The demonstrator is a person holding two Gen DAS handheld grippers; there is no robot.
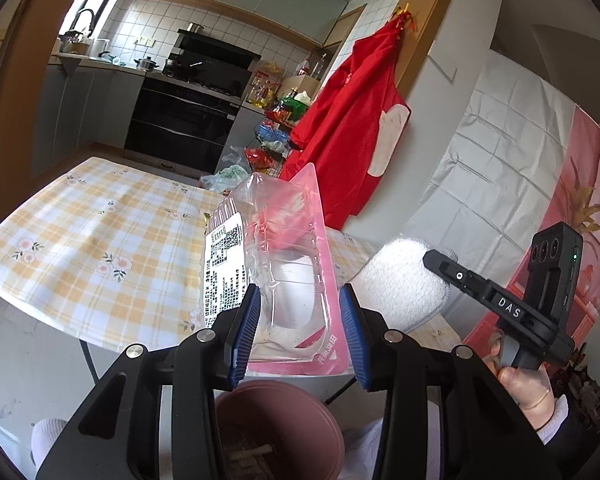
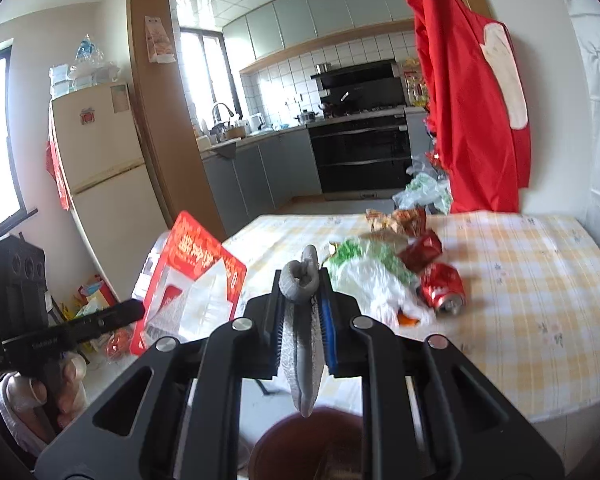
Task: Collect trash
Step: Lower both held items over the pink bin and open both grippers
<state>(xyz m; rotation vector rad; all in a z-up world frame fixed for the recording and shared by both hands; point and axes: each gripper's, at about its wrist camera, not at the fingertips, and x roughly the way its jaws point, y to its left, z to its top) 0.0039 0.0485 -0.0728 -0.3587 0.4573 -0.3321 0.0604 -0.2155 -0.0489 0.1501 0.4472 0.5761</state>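
Left tool clamping a clear-and-pink plastic package, holding it upright above the brownish-pink bin, just off the near edge of the checked bench. Right tool pinching shut on a grey-white cloth, dangling its lower end over the same bin. Lying beyond the bin on the bench: a crushed red can, a white-and-green plastic bag touching it, and red wrappers farther back.
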